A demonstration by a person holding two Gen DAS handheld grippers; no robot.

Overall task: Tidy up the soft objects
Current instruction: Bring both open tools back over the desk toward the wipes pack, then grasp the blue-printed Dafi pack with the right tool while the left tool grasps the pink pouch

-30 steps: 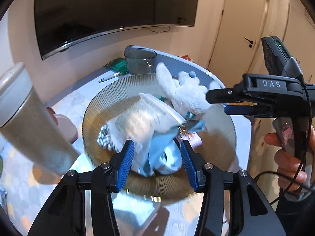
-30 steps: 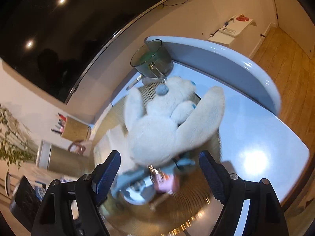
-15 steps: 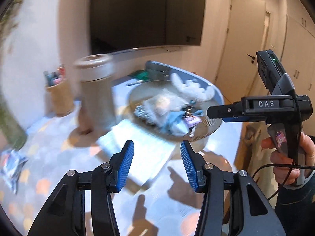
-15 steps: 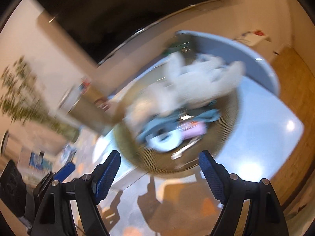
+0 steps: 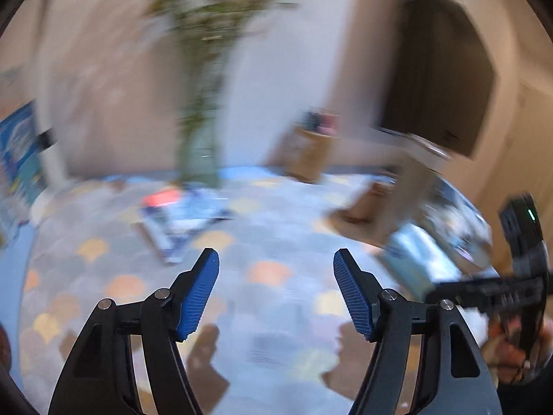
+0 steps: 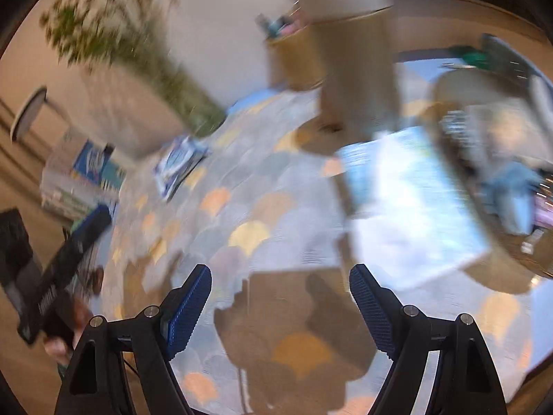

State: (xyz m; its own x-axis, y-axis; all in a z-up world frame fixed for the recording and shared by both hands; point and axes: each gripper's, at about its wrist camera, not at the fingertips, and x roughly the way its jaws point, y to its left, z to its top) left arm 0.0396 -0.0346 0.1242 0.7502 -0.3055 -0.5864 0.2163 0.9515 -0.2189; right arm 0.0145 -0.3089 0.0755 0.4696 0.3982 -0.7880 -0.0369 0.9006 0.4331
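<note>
A: Left gripper (image 5: pixel 276 269)?
B: Spread wide, empty, ribbed blue pads over the scallop-patterned tablecloth (image 5: pixel 269 311); everything blurred.
A: Right gripper (image 6: pixel 280 287)?
B: Wide too, empty; the round ribbed tray (image 6: pixel 511 263) of soft objects (image 6: pixel 511 190) sits at the far right, cylindrical canister (image 6: pixel 356 69) beyond.

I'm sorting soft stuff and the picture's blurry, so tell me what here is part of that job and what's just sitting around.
Part of the job:
- blue cloth in the round tray, far right
- left gripper and right gripper, both open, holding nothing

Just lying about:
- tall beige canister
- pen holder
- potted plant
- flat packet on the patterned tablecloth
- pale sheet beside the tray
</note>
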